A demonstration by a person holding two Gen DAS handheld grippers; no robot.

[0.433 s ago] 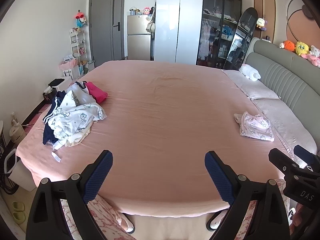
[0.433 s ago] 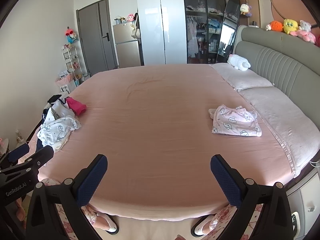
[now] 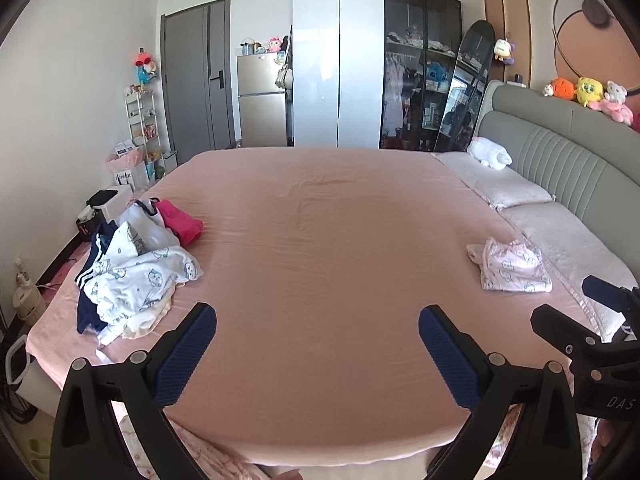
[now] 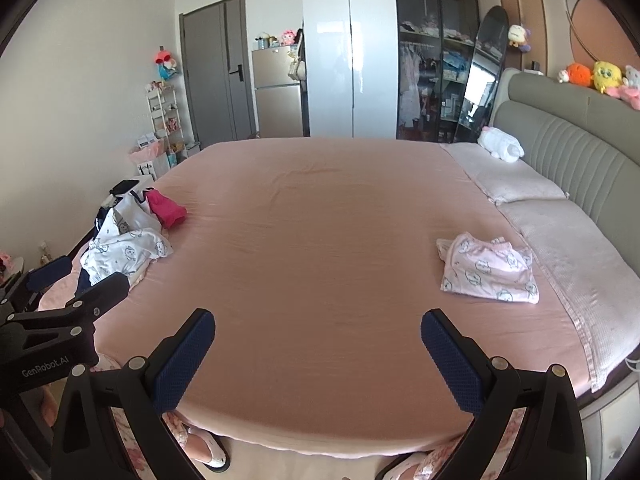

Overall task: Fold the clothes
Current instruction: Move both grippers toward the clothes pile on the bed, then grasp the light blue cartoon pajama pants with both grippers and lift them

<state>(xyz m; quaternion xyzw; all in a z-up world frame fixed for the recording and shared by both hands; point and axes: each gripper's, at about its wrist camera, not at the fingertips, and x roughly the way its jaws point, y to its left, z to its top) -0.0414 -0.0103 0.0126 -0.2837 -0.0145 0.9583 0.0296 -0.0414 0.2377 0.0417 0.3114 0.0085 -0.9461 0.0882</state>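
Since the earlier frames both views have tipped up a little: the bed's near edge sits lower in each picture, more of the wardrobe top shows, and the clothes lie where they did.

The left gripper (image 3: 318, 350) stands with its jaws spread as wide as they go, nothing between them but bare pink sheet (image 3: 320, 240). The right gripper (image 4: 318, 354) is the same, fully spread and empty. Each hangs over the near edge of the bed, and that edge curves just below the pads.

Ahead of both pairs of jaws the sheet runs flat and bare to the far edge, with only a faint crease near the middle. That is the broad open room. The unfolded pile (image 3: 132, 276), white printed pieces over a navy striped one, lies to the left of the left jaws near the bed's left edge, with a pink garment (image 3: 180, 222) just beyond it. The folded pink pyjamas (image 4: 490, 270) lie right of and beyond the right jaws, just beside the pillows (image 4: 532, 200) that line the headboard (image 4: 568, 148) side.

Past the far edge stand a wardrobe (image 4: 348, 52), its dark glass part showing shelves of clothes and hanging garments, and a fridge (image 4: 278, 94).
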